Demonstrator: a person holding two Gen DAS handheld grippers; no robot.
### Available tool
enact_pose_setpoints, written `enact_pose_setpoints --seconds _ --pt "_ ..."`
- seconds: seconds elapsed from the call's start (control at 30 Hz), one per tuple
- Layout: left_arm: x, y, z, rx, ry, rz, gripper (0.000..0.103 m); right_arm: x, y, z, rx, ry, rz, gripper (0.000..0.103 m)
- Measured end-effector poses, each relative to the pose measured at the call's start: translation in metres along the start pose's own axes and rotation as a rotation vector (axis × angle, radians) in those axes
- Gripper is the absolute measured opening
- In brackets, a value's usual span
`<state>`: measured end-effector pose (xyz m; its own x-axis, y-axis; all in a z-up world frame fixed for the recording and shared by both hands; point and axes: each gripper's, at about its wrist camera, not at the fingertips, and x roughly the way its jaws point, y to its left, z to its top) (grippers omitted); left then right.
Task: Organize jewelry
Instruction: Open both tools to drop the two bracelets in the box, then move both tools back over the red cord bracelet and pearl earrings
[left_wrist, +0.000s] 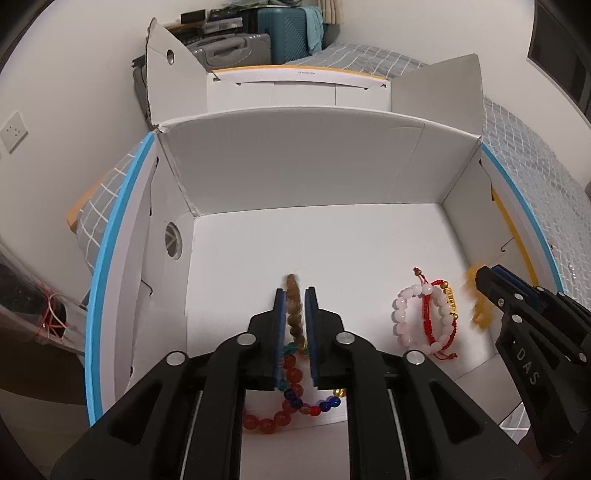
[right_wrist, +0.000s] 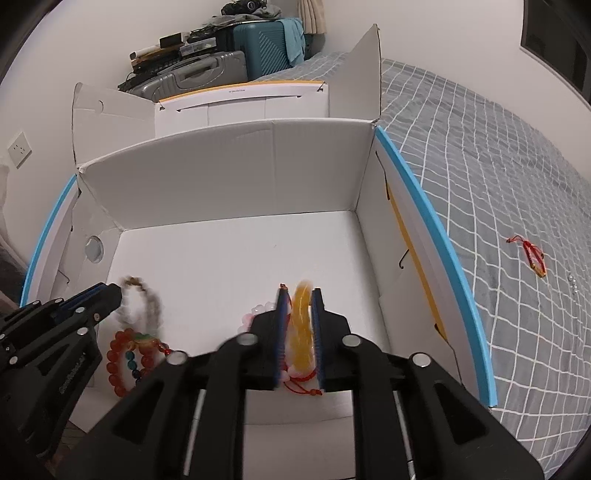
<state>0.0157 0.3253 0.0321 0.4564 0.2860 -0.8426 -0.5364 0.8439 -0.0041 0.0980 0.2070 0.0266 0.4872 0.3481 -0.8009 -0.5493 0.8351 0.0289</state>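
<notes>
Over the white box (left_wrist: 332, 236) our left gripper (left_wrist: 294, 299) pinches a brown bead bracelet (left_wrist: 293, 314), our right gripper (right_wrist: 299, 299) an amber bangle (right_wrist: 303, 325); several bracelets lie inside; one red cord bracelet (right_wrist: 532, 256) waits on the bedspread (right_wrist: 498, 166).

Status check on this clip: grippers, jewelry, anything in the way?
Left gripper shut on brown bead bracelet. Right gripper shut on yellow bracelet. Both over white box. Red cord bracelet out on bedspread. Nothing in the way.

Teal suitcase (left_wrist: 286, 33) behind checked bedspread (right_wrist: 480, 177)
</notes>
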Motion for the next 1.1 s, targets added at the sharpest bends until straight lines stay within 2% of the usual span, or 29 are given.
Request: enact_pose_setpoints --seconds 0.03,0.1,0.13,0.2,0.27,0.33,0.4,0.63,0.9,1.1 --pt "-0.001 0.000 0.000 0.001 -0.003 0.004 0.035 -0.001 0.000 0.001 0.002 -0.004 0.003 0.030" --pt "-0.005 0.002 0.000 -0.007 -0.026 0.015 0.048 -0.008 -0.001 0.001 0.008 -0.025 0.010 0.045" --pt "-0.007 0.002 0.000 -0.008 -0.034 0.020 0.054 -0.011 -0.001 0.001 0.008 -0.032 0.012 0.048" --pt "-0.013 0.003 0.000 -0.016 -0.054 0.026 0.067 -0.020 -0.003 0.002 0.013 -0.058 0.009 0.065" --pt "-0.019 0.002 0.001 -0.015 -0.074 0.024 0.069 -0.030 -0.007 0.004 0.022 -0.088 -0.003 0.074" --pt "-0.025 -0.002 0.002 -0.010 -0.089 0.019 0.080 -0.041 -0.017 0.005 0.037 -0.117 -0.014 0.082" --pt "-0.033 -0.007 0.002 -0.007 -0.112 0.009 0.084 -0.052 -0.028 0.006 0.052 -0.145 -0.032 0.088" --pt "-0.055 -0.041 0.006 0.025 -0.169 -0.038 0.096 -0.087 -0.068 0.005 0.085 -0.215 -0.085 0.095" --pt "-0.077 -0.110 0.011 0.104 -0.220 -0.109 0.097 -0.123 -0.132 -0.002 0.119 -0.265 -0.158 0.095" --pt "-0.079 -0.176 0.016 0.185 -0.233 -0.165 0.097 -0.137 -0.203 -0.009 0.186 -0.275 -0.226 0.095"
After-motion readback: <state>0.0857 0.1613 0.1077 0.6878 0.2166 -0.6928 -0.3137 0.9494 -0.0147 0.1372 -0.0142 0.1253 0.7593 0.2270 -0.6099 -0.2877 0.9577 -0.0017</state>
